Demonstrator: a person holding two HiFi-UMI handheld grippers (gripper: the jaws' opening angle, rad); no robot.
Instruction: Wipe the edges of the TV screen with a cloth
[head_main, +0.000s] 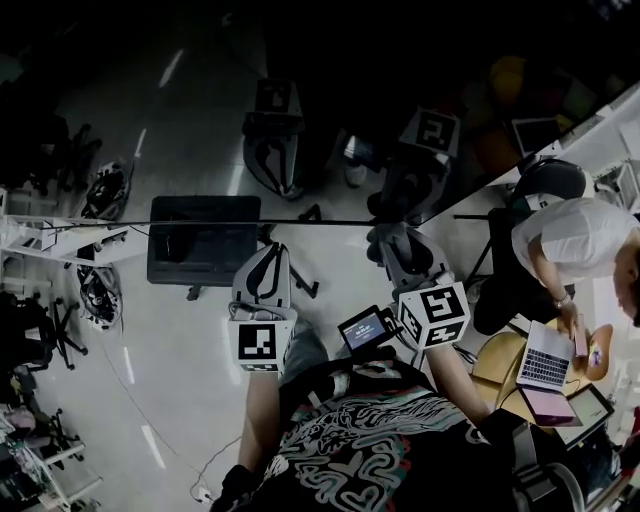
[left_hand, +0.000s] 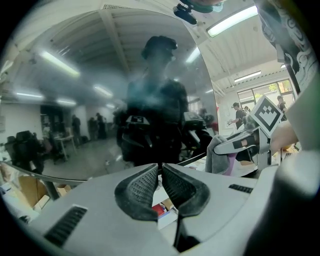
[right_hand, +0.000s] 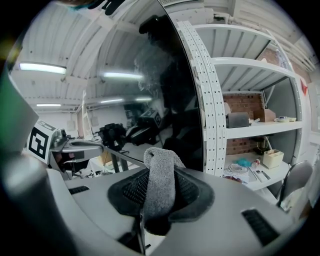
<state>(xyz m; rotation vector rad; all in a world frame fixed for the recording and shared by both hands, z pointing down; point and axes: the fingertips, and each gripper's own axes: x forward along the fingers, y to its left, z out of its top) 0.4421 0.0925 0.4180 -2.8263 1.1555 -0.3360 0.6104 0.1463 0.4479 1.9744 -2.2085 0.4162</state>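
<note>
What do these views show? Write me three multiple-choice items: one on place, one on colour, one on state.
1. The cloth sits: A in the left tongs; B in the right tongs; C in neither.
2. The cloth is: A red; B grey; C yellow.
3. The left tongs are: A wide open; B shut on the cloth; C shut, holding nothing.

Answers: B, the right gripper view shows the right tongs clamped on it; B, it looks grey there; C, the left gripper view shows them together with nothing between.
</note>
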